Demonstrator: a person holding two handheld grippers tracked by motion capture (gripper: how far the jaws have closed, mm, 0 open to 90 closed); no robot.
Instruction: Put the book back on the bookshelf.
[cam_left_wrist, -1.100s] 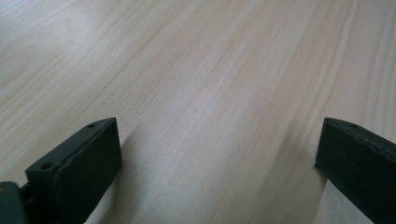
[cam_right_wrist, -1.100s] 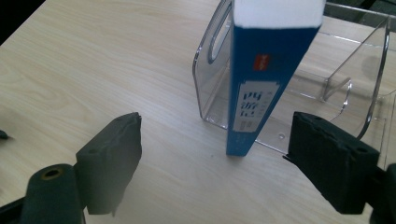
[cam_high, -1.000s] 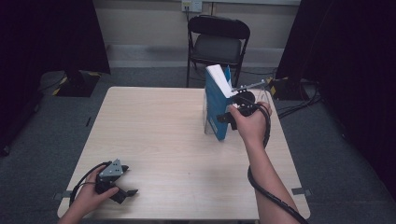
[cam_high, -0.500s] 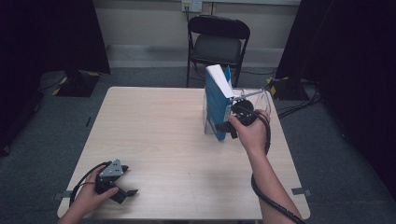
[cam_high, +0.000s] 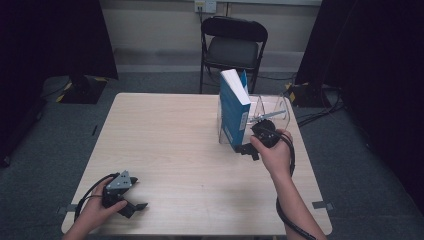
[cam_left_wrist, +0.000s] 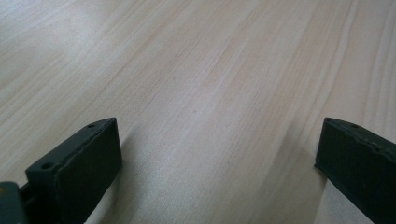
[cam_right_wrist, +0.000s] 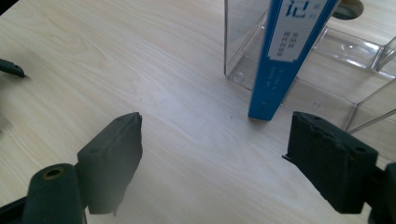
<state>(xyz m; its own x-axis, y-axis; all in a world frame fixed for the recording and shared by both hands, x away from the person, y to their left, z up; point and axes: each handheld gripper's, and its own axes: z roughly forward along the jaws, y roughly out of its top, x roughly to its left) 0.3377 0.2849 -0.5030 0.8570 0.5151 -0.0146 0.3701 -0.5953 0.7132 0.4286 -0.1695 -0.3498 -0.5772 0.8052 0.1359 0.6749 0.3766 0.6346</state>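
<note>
Blue book (cam_high: 234, 109): we record it upright in the clear acrylic stand (cam_high: 270, 111) at the far right of the table (cam_high: 175, 145), its spine toward us and its lower corner at the stand's near edge, as the right gripper view (cam_right_wrist: 280, 60) confirms. Right gripper (cam_high: 248, 148): we hold it just before the book's base, jaws spread wide and empty, touching nothing. Left gripper (cam_high: 131, 207): we rest it at the near left corner of the table, well apart from the book, jaws likewise wide over bare wood. Beyond the table we note a folding chair (cam_high: 232, 40). Status, as we judge it: book placed in the stand and released; what is left appears to be drawing the right gripper clear.
</note>
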